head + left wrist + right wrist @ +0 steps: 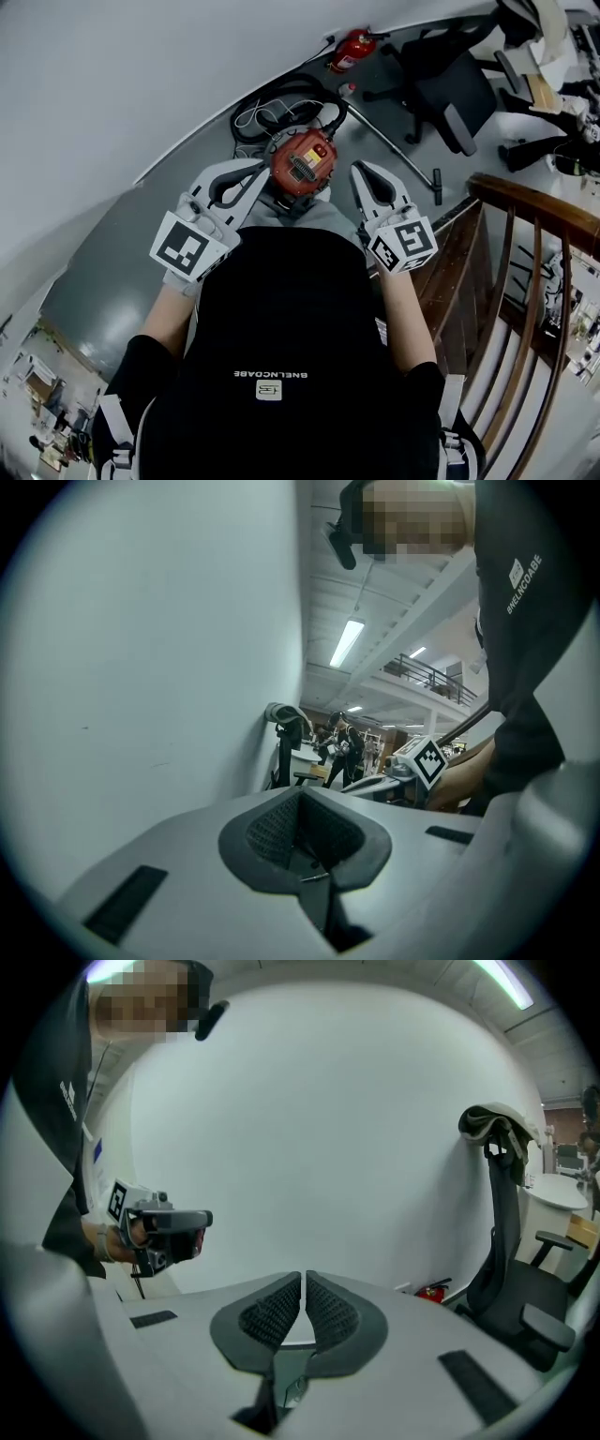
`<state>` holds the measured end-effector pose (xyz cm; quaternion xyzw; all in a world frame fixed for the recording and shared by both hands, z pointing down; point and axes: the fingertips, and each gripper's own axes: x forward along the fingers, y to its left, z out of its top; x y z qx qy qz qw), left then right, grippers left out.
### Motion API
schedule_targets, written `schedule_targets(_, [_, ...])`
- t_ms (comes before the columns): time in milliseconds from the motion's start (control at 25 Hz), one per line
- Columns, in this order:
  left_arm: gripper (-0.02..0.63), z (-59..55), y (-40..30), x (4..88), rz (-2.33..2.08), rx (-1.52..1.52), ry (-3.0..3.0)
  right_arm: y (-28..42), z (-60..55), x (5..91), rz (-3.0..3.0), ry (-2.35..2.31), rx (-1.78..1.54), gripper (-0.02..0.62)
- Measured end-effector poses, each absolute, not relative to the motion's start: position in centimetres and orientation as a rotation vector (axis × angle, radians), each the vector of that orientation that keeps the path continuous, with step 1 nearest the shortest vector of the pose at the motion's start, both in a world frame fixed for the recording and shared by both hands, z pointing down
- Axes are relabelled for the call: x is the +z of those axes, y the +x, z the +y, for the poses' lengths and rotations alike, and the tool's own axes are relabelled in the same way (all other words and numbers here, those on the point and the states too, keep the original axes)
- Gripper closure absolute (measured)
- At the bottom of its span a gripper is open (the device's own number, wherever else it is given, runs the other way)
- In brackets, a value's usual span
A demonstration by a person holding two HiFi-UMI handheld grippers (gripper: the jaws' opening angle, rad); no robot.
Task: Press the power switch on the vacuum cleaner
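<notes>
Left gripper (249,174) (306,834): jaws shut, pads meeting, nothing between them. It points ahead along a white wall (150,649). In the head view its marker cube sits low left and its tips reach in toward the vacuum (303,161).

The vacuum is red and round, standing on the grey floor (131,262) in the middle of the head view, right between the two grippers. Its left edge looks just beside the left gripper's tips and its right edge is near the right gripper's tips. Contact can't be told from above. A black hose (281,101) lies coiled just behind the vacuum, against the wall.

Right gripper (367,174) (303,1305): jaws closed too, with only a thin seam between the pads, and empty. Its own view shows the left gripper held up at the left.

Further right, a wand (394,139) lies on the floor. Behind it are a red extinguisher (352,49) (433,1290) by the wall and a black chair (450,86) (511,1269). A wooden railing (530,211) runs down the right side.
</notes>
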<state>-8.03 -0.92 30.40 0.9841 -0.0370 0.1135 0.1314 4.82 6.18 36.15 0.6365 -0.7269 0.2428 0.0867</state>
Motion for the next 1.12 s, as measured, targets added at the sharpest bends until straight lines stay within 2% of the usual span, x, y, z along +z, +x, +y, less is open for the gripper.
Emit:
schedule_targets(840, [0.592, 1.9, -1.6, 33.1, -0.537, 0.409, 2.719, 11.9, 6.8, 55.6, -2.037, 1.304, 1.074, 0.557])
schedule_targets(1120, [0.592, 2.2, -1.2, 37.4, -0.645, 0.501, 2.655, 12.1, 6.6, 64.4, -1.976, 1.152, 1.104, 0.557])
